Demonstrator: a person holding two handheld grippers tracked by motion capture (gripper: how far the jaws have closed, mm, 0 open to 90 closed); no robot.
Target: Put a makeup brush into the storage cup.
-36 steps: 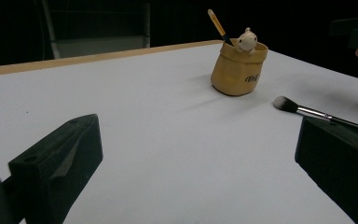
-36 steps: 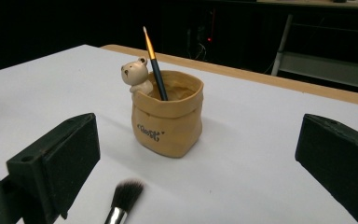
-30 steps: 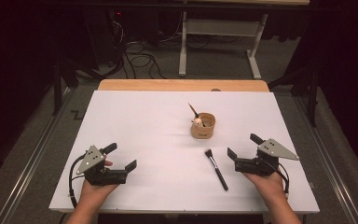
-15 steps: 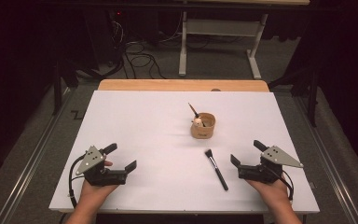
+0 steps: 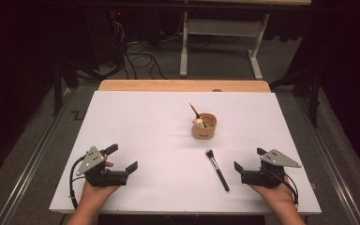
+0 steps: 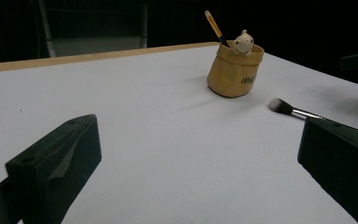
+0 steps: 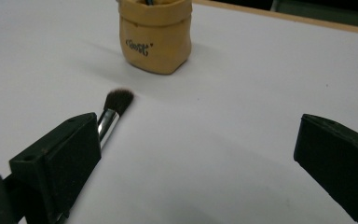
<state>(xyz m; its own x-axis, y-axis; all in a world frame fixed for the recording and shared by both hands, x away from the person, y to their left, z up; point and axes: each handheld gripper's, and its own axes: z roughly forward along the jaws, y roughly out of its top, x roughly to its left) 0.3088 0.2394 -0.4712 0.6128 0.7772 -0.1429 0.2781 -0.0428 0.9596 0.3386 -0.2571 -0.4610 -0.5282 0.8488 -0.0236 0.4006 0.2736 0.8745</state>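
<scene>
A small tan pouch-shaped holder [image 5: 204, 126] [image 6: 234, 70] [image 7: 155, 36] stands mid-table with a brush handle and a little cream figure sticking out of it. A black-handled makeup brush [image 5: 217, 169] [image 6: 286, 108] [image 7: 113, 108] lies flat in front of it, bristles toward the holder. My right gripper [image 5: 249, 159] [image 7: 196, 168] rests open at the near right, its jaws just right of the brush handle, nothing between them. My left gripper [image 5: 122, 158] [image 6: 200, 172] sits open at the near left, well away from the brush.
The white table top [image 5: 140, 122] has a wooden strip [image 5: 183, 86] along its far edge. Beyond it are a grey floor, cables [image 5: 138, 56] and a metal stand [image 5: 220, 33]. A person's hands hold both grippers at the near edge.
The right gripper has drawn back toward the near edge and slightly right. The left gripper and the brush stay where they were.
</scene>
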